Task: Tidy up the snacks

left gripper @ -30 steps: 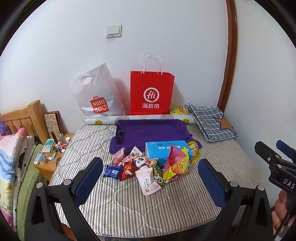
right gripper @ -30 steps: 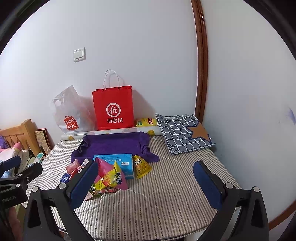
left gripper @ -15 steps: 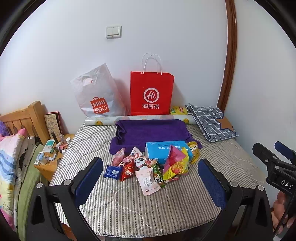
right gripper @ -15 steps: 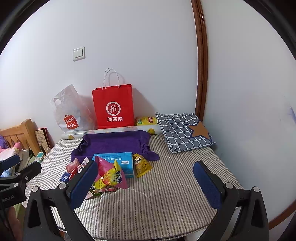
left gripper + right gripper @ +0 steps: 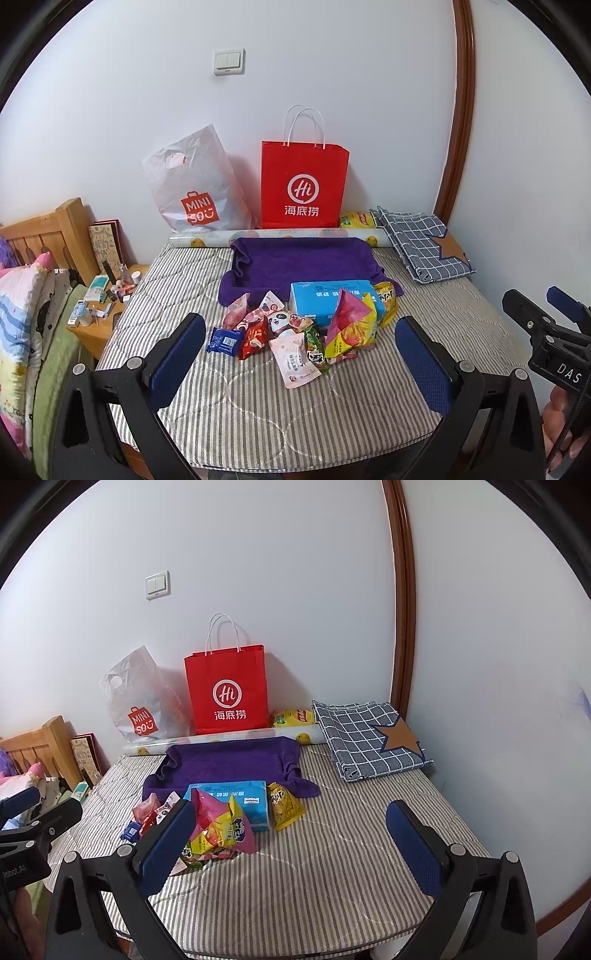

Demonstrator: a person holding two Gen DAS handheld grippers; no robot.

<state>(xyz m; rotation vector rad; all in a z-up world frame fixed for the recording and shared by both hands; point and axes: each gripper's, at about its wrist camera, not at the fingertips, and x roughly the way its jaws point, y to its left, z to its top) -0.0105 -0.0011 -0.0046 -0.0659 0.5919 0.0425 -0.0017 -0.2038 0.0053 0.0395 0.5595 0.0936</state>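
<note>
1. On the striped mattress [image 5: 258, 406] sits everything you're sorting; it's the biggest surface in both views.
2. Purple towel [image 5: 306, 262] lies spread at the far middle, short of the wall.
3. Red paper bag [image 5: 303, 184] stands upright against the wall, white plastic bag [image 5: 192, 184] just to its left, leaning.
4. Checked cloth [image 5: 421, 247] with an orange star is folded in the far right corner.
5. Your left hand-held gripper [image 5: 301, 352] is spread wide, holding nothing, hovering at the near edge with the snack pile between its blue pads.
6. Your right hand-held gripper [image 5: 291, 843] is also wide and empty, pointing at the bare mattress right of the pile.
7. Blue box [image 5: 332, 299] rests on the towel's front edge, touching the packets.
8. Snack pile [image 5: 295, 332] sits mid-mattress, directly in front of the box: loose packets overlapping.
9. Pink-and-yellow bag [image 5: 351, 325] leans against the box front.
10. Pale pink packet [image 5: 293, 360] is nearest you.
11. Small blue packet [image 5: 224, 340] lies at the pile's left end.
12. Yellow packet [image 5: 284, 805] sits at the box's right side.
</note>
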